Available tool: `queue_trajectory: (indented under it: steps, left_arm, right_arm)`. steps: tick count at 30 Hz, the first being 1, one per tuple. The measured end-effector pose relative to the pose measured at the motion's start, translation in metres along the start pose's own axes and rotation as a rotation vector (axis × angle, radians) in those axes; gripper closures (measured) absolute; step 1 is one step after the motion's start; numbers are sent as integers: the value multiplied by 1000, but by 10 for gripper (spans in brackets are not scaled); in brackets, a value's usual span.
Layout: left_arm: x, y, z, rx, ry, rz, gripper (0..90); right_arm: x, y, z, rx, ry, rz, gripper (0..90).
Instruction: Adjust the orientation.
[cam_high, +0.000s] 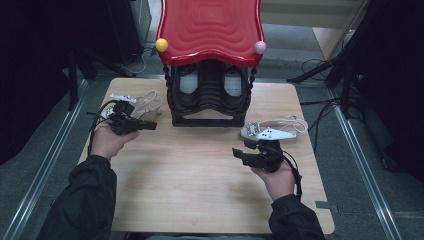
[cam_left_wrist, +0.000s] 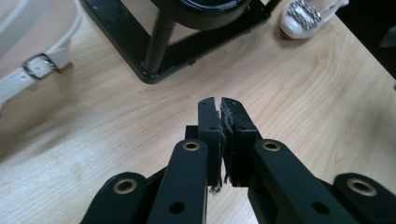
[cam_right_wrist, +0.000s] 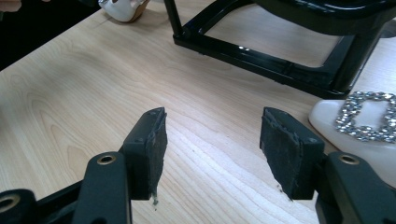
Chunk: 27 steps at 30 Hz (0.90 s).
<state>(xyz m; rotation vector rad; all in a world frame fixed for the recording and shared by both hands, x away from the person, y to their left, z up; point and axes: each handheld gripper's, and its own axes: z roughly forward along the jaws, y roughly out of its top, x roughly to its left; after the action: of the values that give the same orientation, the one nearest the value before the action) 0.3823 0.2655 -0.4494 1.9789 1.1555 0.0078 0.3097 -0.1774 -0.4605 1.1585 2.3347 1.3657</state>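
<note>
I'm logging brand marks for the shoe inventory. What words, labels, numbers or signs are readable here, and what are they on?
None: no readable text in any view.
White shoes: a rhinestone buckle and a strap buckle, no lettering.
Rack with red top: no label visible.
Table: bare wood.
Left gripper and right gripper: no markings.

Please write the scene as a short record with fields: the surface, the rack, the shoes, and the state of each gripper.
surface: wooden table
rack: black shoe rack with a red top, at the table's far middle
left shoe: white strappy sandal, on the table left of the rack
right shoe: white shoe with sparkling buckle, on the table right of the rack
left gripper: shut, nothing between the jaws, above bare wood
right gripper: open, empty, the buckled shoe beside it
</note>
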Motion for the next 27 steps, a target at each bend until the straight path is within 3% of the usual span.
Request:
queue_trajectory:
  steps: [4,9,11,14,18,27]
  left_arm:
    - [6,7,-1,-20,19,-16,892]
    - [15,17,0,-5,21,-22,900]
    - [15,24,1,6,34,2,900]
    - [20,33,0,1,36,-14,900]
    - [29,46,-2,15,68,-15,900]
    - [50,64,0,6,133,-66,900]
  right_arm:
    - [-3,0,-3,-4,-14,0,424]
    - [-5,1,-5,-6,-21,4,423]
    - [-5,0,-5,-2,-24,1,423]
    - [-7,0,-5,0,-28,5,423]
    - [-7,0,-6,-1,-30,7,421]
    - [-7,-1,-5,14,-30,-2,421]
